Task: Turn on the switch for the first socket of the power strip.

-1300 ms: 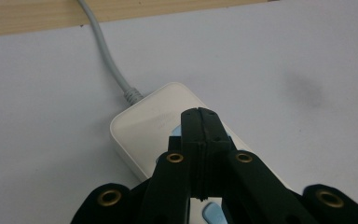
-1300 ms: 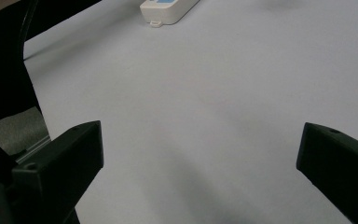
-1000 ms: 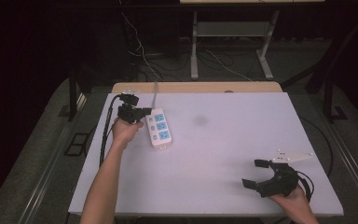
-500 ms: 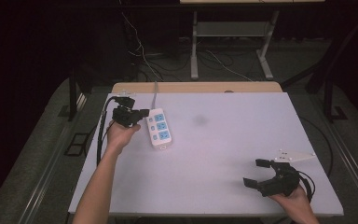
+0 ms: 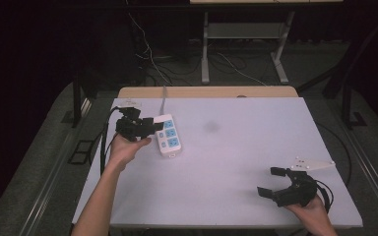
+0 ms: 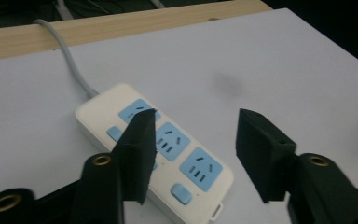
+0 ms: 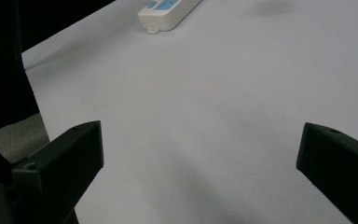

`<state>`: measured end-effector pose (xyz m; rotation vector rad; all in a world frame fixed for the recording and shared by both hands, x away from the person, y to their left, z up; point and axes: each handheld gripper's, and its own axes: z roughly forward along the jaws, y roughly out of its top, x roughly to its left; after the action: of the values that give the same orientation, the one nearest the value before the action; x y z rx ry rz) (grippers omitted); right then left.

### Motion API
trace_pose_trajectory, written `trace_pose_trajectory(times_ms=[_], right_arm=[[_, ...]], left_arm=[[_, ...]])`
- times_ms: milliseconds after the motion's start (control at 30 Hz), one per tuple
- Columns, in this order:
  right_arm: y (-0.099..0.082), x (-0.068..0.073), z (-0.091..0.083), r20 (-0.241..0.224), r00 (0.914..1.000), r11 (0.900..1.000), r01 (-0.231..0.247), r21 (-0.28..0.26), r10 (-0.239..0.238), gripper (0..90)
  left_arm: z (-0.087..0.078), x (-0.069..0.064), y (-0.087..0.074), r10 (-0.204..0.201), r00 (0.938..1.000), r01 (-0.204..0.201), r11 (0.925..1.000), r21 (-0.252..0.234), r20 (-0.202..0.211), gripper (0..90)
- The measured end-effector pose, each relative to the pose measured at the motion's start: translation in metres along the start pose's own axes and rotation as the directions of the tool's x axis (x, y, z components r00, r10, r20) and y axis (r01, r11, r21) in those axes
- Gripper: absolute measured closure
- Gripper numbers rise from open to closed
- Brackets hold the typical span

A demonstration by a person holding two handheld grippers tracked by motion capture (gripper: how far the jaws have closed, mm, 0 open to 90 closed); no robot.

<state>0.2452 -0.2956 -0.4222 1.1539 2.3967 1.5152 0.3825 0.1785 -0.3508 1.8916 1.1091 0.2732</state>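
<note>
- The power strip lies flat on the table near the far left corner, its long axis running roughly from the far edge toward the near edge; its grey cable leads off over the far edge.
- The left gripper hovers at the left side of the power strip, close to its far end. In the left gripper view its jaws stand apart and hold nothing; one jaw overlaps the strip's sockets, the other hangs over bare table beyond it. Whether a jaw touches the casing cannot be told.
- The step in hand is judged to be a grasp of the power strip by the left gripper.
- To do it well, the operator should centre the open jaws across the narrow width of the casing, one jaw on each long side, then lower until the jaws bracket the side walls before closing.
- The grip should fall on the plain casing, clear of the blue sockets and the switches.
- The cable should be left slack; a pull against it could swing the strip.
- The right gripper rests near the near right corner, well apart from the strip, its jaws wide apart and empty.
- Containers: there are none on the table; the strip's sockets carry no plugs.
</note>
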Motion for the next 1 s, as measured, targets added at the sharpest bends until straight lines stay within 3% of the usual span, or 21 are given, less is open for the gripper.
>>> trace_pose_trajectory(times_ms=[333, 667, 1000], right_arm=[[0.0, 0.0, 0.002, -0.002, 1.0, 1.0, 0.004, 0.007, -0.004, 0.1], [0.001, 0.001, 0.002, 0.001, 1.0, 1.0, 0.006, 0.006, -0.006, 0.1], [0.001, 0.002, 0.002, 0.002, 1.0, 1.0, 0.007, 0.003, -0.007, 0.1]], left_arm=[[-0.011, -0.004, -0.013, -0.028, 0.9977, 0.03, 0.9991, -0.031, 0.062, 21.1], [-0.023, -0.018, -0.024, 0.005, 0.9982, -0.003, 0.9995, -0.032, 0.06, 0.9], [-0.025, -0.034, -0.048, 0.029, 0.9943, -0.023, 0.998, -0.06, 0.103, 0.0]])
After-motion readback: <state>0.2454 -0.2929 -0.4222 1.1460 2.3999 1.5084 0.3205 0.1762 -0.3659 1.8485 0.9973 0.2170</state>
